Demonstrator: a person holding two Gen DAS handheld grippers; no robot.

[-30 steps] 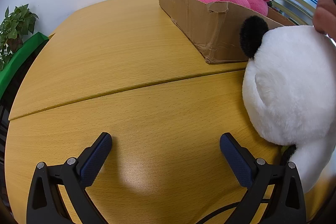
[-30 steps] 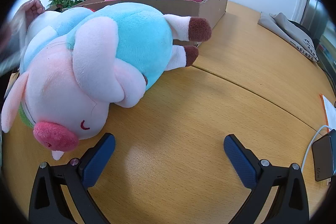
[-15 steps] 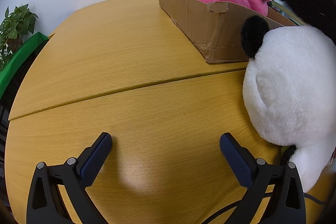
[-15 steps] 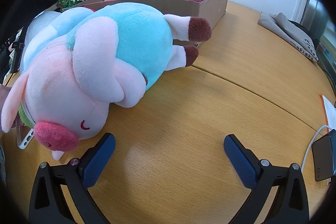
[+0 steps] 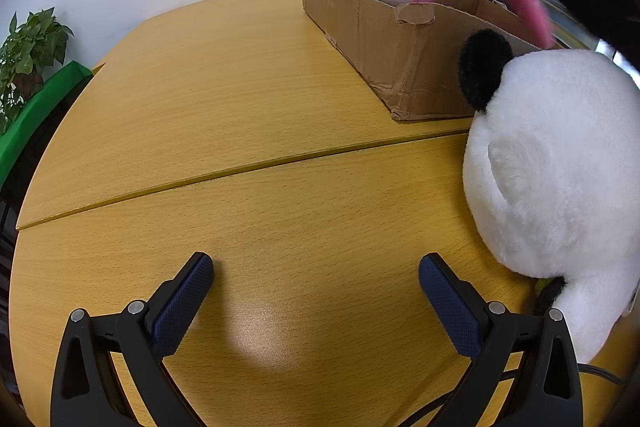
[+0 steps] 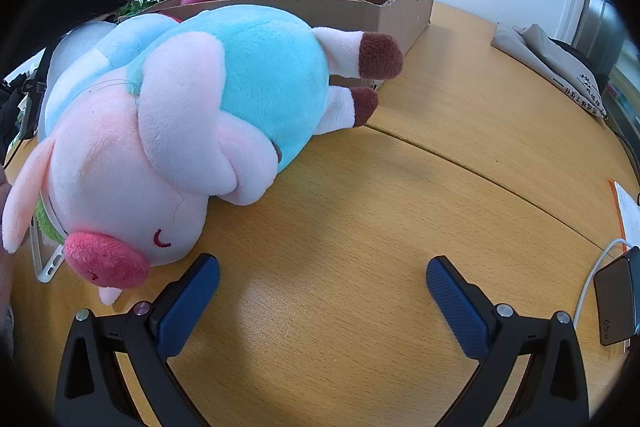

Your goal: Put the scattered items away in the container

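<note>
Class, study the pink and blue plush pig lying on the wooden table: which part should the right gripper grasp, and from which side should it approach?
Probably the upper hind leg of the pink and blue plush pig, the brown-tipped limb sticking out sideways toward the cardboard box. It is slim enough for the open right gripper; the head and body look too bulky. Approach from the pig's rear, the open table side.

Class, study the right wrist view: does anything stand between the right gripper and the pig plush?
Nothing visible does. The right gripper is open over bare table, and the pig plush lies just ahead to its left.
</note>
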